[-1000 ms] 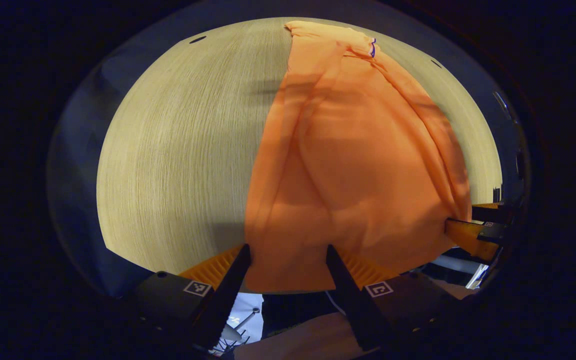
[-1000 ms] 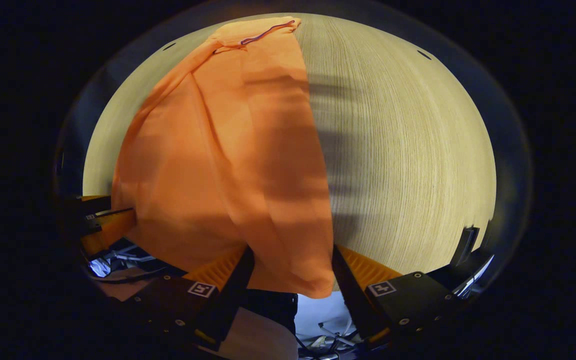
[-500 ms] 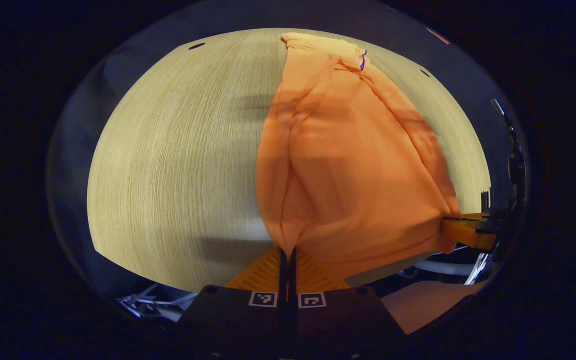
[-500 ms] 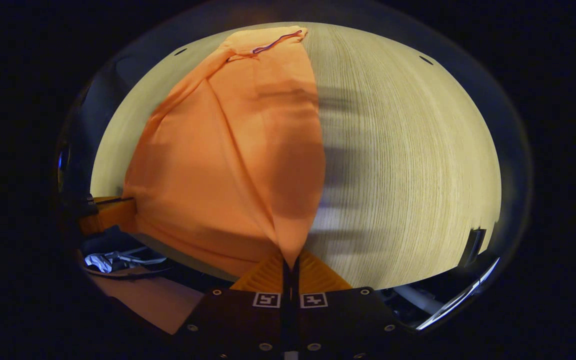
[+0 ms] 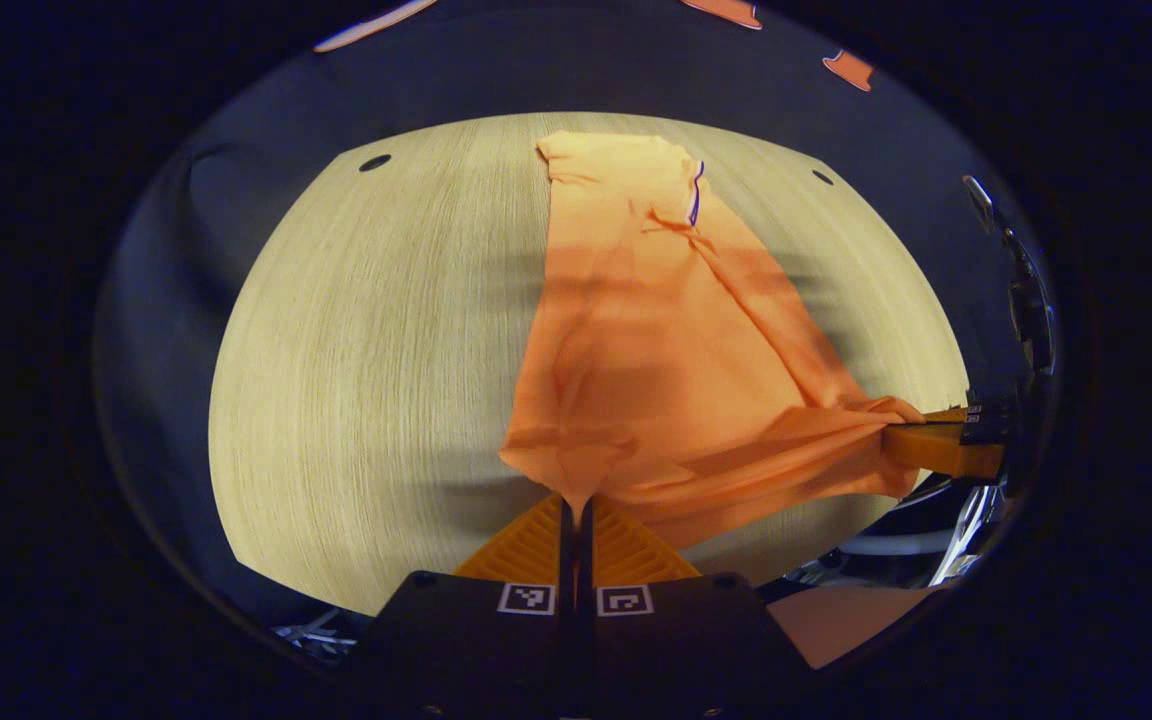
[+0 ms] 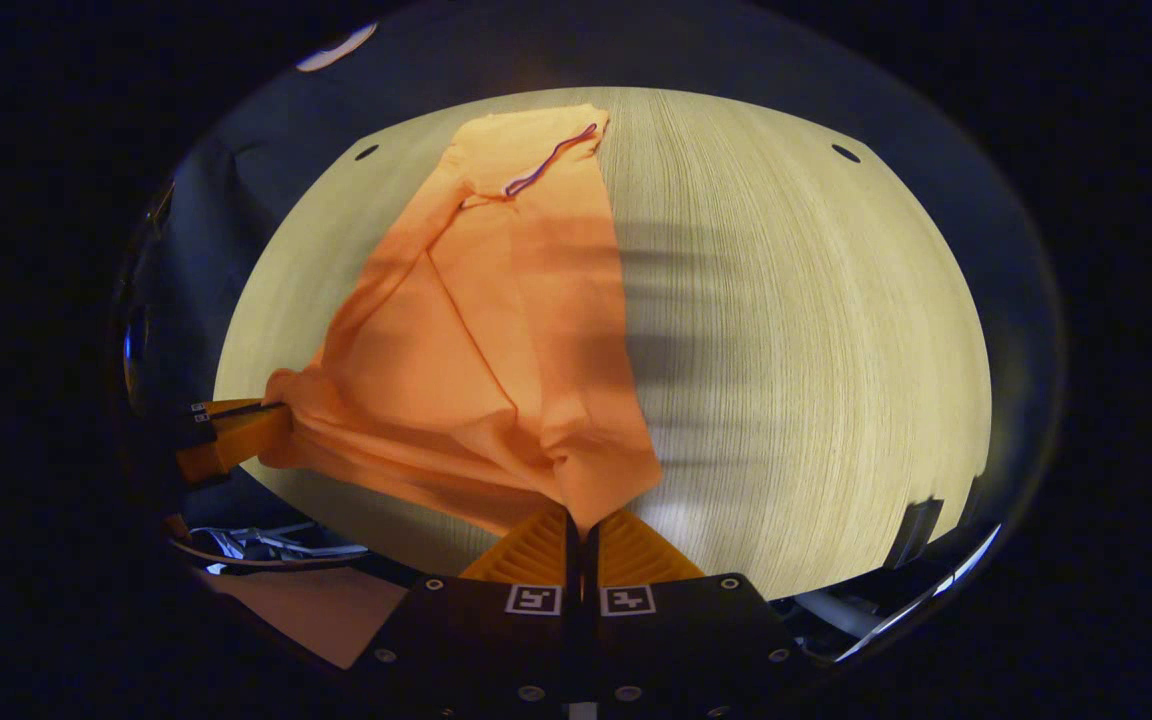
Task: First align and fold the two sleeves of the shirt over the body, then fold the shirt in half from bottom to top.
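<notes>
**Shirt pinched at both bottom corners**

Shirt (image 5: 676,350) is orange and lies long on the pale wood table (image 5: 366,350). Its sleeves are folded in, so it looks like a narrow strip. The collar end, with a thin dark line (image 6: 548,160) on it, lies far off at 12 o'clock in both views. The bottom edge is the near end, and it is bunched up and lifted a little off the wood.

In the left gripper view, the left gripper (image 5: 576,500) sits at 6 o'clock. Its two fingers are pressed together on one bottom corner of the shirt. The other gripper shows at 3 o'clock, with cloth pulled toward it.

In the right gripper view, the right gripper (image 6: 581,515) sits at 6 o'clock too. Its fingers are squeezed together on the other bottom corner. The left gripper shows at 9 o'clock, holding its corner.

The hem stretches between the two grippers in soft folds. Shadows fall in stripes across the cloth and the wood. Small dark holes (image 6: 846,153) dot the far part of the table.
</notes>
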Action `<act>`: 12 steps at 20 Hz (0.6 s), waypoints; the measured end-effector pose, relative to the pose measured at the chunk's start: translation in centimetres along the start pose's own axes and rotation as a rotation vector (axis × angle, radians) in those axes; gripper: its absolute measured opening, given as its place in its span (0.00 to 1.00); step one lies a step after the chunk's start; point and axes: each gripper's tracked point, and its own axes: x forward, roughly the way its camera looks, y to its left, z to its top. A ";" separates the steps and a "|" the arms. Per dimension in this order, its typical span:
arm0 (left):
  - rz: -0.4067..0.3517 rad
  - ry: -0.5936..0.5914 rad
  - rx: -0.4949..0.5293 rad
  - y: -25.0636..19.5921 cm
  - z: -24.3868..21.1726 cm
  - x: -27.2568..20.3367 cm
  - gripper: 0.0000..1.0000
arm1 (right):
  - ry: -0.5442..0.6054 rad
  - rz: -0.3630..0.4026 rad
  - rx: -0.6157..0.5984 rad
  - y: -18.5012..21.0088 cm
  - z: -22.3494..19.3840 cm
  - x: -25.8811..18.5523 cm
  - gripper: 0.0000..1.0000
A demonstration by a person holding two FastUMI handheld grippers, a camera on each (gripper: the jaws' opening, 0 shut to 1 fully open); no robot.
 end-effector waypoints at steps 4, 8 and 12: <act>0.001 -0.067 -0.003 1.1 5.8 1.3 0.01 | -0.055 0.019 0.001 0.1 4.3 -0.9 0.00; 0.004 -0.134 0.010 2.1 11.6 2.2 0.01 | -0.121 0.013 -0.029 -0.2 9.4 -1.7 0.00; 0.006 -0.183 0.017 3.1 17.4 3.5 0.01 | -0.175 -0.002 -0.044 -0.8 14.1 -1.7 0.00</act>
